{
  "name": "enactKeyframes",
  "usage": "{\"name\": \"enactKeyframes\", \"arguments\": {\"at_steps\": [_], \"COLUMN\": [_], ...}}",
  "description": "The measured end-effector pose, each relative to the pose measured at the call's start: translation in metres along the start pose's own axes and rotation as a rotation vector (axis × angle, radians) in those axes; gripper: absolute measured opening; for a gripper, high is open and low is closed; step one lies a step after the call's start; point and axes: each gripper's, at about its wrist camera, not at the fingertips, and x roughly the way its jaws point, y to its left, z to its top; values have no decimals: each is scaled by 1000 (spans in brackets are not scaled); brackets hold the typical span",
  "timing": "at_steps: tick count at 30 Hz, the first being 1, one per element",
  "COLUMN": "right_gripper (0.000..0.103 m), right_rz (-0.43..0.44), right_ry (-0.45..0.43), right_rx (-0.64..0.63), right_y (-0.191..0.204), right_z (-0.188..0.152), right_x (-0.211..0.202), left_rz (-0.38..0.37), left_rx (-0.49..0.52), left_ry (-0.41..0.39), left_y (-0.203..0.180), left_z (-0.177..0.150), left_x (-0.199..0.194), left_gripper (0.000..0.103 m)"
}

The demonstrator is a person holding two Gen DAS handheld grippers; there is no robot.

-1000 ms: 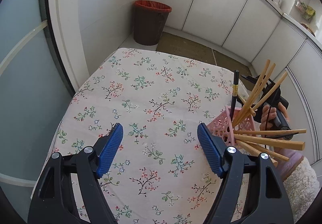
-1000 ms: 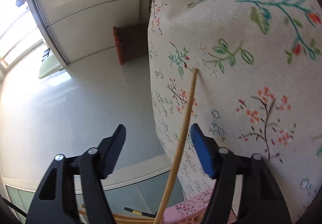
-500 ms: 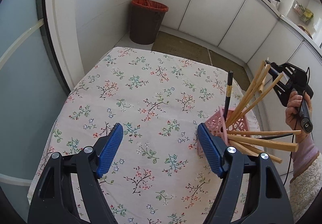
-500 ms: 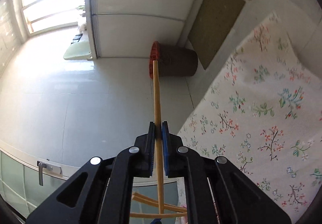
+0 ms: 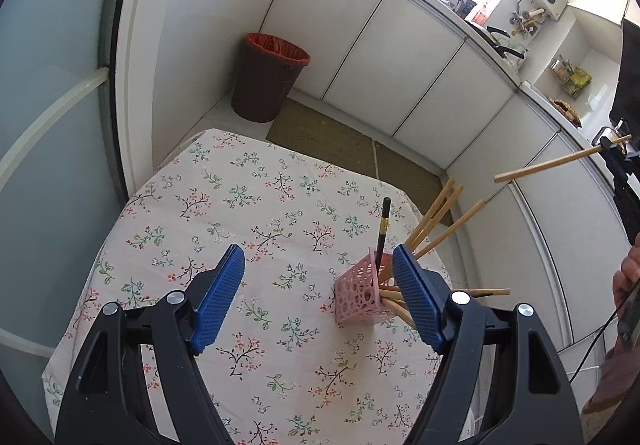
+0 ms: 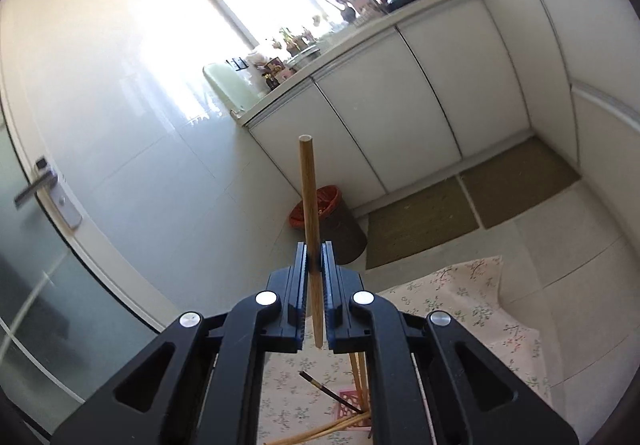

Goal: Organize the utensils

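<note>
A pink perforated holder [image 5: 360,295] stands on the floral tablecloth [image 5: 240,213] near the table's right edge, with several wooden chopsticks [image 5: 434,213] and one black chopstick [image 5: 383,223] sticking out of it. My left gripper [image 5: 318,295] hangs open above the cloth, its right finger just in front of the holder, nothing between its pads. My right gripper [image 6: 315,249] is shut on a single wooden chopstick [image 6: 309,189], held high in the air. From the left wrist view that chopstick [image 5: 560,164] shows at the far right, well above the holder [image 6: 352,407].
A brown bin [image 5: 269,79] with a red liner stands on the floor beyond the table. White cabinets [image 5: 400,57] and a cluttered counter run along the back and right. A glass door [image 6: 36,229] is at the left. A person's hand [image 5: 626,281] shows at the right edge.
My right gripper closed on a wooden chopstick lying on the cloth and lifted it high, rolling upright. My left gripper rose a little, so the holder now sits lower and more central.
</note>
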Motion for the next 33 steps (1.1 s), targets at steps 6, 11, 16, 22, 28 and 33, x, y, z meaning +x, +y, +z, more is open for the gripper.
{"name": "enactKeyframes", "arguments": {"at_steps": [6, 11, 16, 22, 28, 33], "right_gripper": [7, 9, 13, 27, 48, 48], "right_rz": [-93, -151, -153, -170, -199, -253], "right_ry": [-11, 30, 28, 11, 255, 364], "right_rx": [-194, -320, -341, -340, -378, -456], "right_y": [52, 59, 61, 68, 65, 44], "right_z": [-75, -126, -138, -125, -169, -232], "right_x": [8, 52, 50, 7, 17, 56], "left_rz": [-29, -44, -59, -73, -77, -78], "left_rx": [-29, -47, -33, -43, -53, -72], "left_ry": [-21, -29, -65, -90, -63, -52], "left_y": [11, 21, 21, 22, 25, 32], "left_z": [4, 8, 11, 10, 9, 10], "left_x": [-15, -22, -36, -44, -40, -38], "left_gripper": [74, 75, 80, 81, 81, 81]}}
